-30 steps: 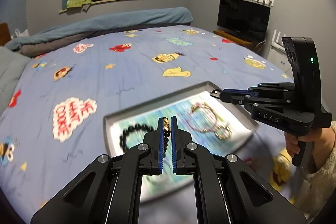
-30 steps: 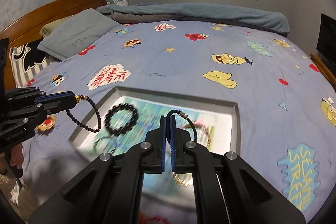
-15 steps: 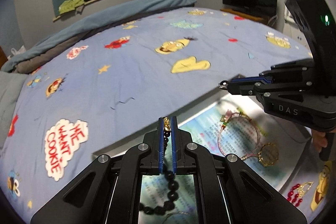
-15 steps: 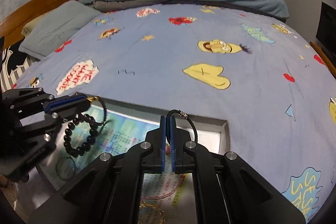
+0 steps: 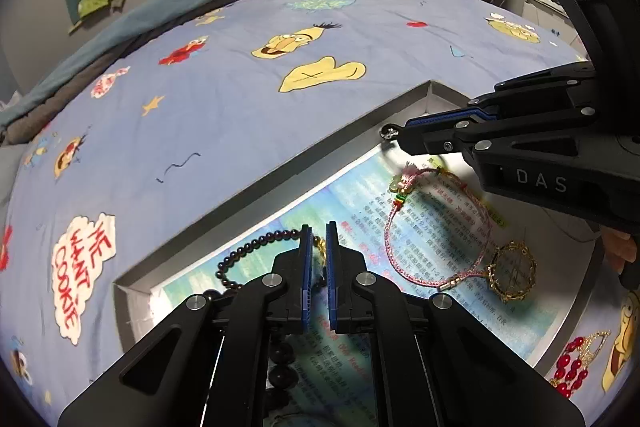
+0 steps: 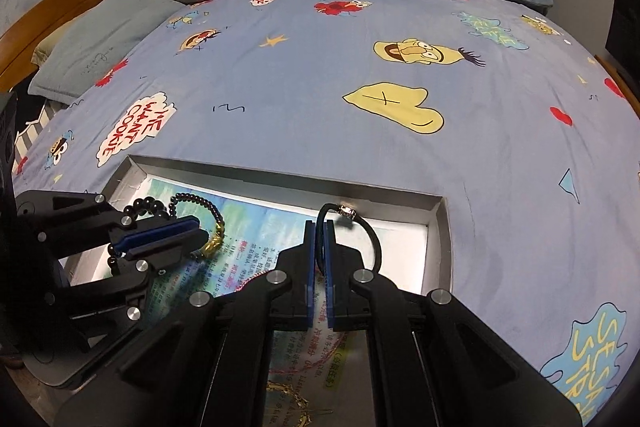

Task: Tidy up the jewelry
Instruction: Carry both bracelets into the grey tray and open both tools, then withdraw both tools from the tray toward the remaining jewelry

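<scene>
Nearest you, your left claw (image 5: 316,247) stands slightly parted over the shallow grey tray (image 5: 248,195) near the bed's front edge. The small-bead bracelet (image 5: 256,243), with its gold charm, lies on the tray's printed liner just ahead of the fingertips; whether a pad touches it, you cannot tell. Your right claw (image 6: 320,239) is pinched tight on a black cord bracelet (image 6: 360,227), whose loop and metal clasp arch above the tray's far right corner.

The risks come from crowding. Both claws hover over one tray; if you swing either sideways, the fingers could knock together or snag a strand. Lower the cord carelessly and it may drape across the pink woven bracelet (image 5: 436,223) and tangle. The cord looks springy, so released high it could bounce over the low wall onto the bedspread (image 6: 320,87).

Inside the tray lie the bead strand, a larger black bead bracelet (image 6: 144,205) at the left end, the pink bracelet in the middle, and a gold ring-shaped piece (image 5: 512,271) touching its end. A red-and-gold piece (image 5: 576,359) rests outside, on the bedspread beside the tray's right end.
</scene>
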Demonstrator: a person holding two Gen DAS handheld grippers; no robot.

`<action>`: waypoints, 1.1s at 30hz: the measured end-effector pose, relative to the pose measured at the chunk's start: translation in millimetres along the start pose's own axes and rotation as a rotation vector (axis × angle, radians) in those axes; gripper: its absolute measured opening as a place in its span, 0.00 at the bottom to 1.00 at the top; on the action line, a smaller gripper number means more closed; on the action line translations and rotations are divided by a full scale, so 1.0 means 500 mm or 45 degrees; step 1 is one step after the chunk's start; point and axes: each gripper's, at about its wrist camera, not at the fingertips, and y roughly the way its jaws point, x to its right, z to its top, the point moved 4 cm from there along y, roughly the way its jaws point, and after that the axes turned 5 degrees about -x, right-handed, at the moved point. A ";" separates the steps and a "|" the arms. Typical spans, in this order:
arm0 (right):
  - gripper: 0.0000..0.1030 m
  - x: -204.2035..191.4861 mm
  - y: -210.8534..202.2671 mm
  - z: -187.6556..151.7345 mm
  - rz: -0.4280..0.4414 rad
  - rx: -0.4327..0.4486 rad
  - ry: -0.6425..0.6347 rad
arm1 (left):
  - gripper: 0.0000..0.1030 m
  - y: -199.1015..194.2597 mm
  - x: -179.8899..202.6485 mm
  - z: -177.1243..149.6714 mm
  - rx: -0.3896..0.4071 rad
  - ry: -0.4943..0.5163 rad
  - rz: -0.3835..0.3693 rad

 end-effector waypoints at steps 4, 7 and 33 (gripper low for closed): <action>0.13 0.002 -0.006 -0.002 -0.011 0.006 0.015 | 0.39 -0.017 -0.003 0.001 0.052 -0.016 0.014; 0.24 0.004 -0.014 -0.007 -0.008 0.016 0.023 | 0.40 -0.029 -0.009 -0.003 0.068 -0.039 0.013; 0.95 -0.058 -0.226 -0.160 0.033 0.222 0.068 | 0.91 -0.261 -0.074 -0.208 0.235 -0.464 0.010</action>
